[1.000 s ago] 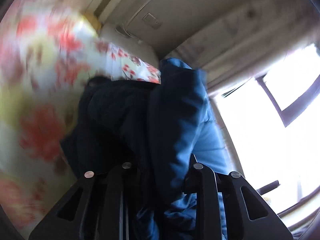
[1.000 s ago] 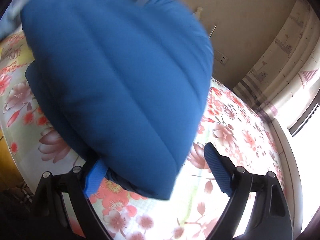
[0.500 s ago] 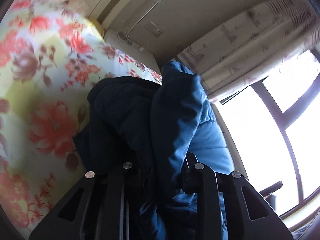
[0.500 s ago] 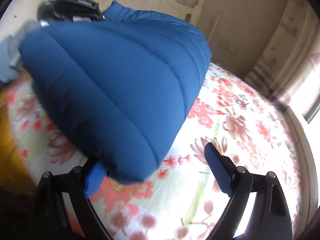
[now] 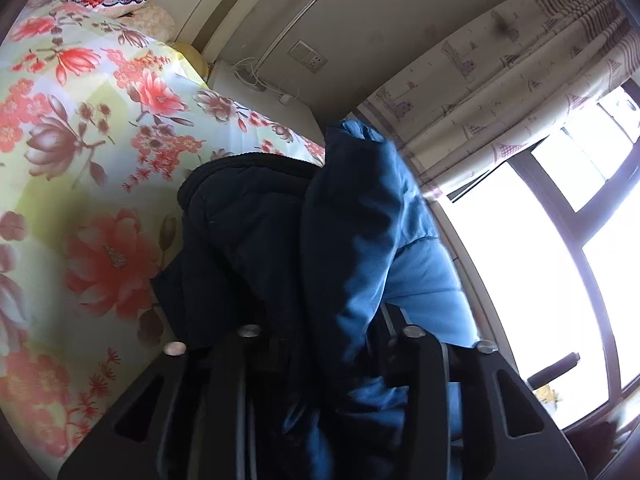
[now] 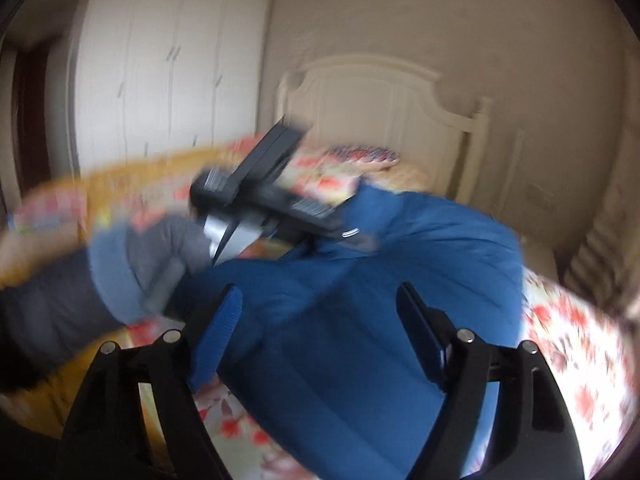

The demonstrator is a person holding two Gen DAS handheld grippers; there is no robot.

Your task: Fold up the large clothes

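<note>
Half done at best, I'd judge: my left claw (image 5: 326,344) is clamped on a bunched fold of the blue jacket (image 5: 360,240), lifted off the bed (image 5: 80,160) at the frame's centre. My right claw (image 6: 320,336) gapes wide, the jacket (image 6: 360,340) lying beneath and between its jaws, ungripped. Smoothing and final folds remain. Upper left stands a wardrobe (image 6: 160,72), the headboard (image 6: 380,96) centre, curtain (image 5: 500,92) upper right; nothing blocks me.
</note>
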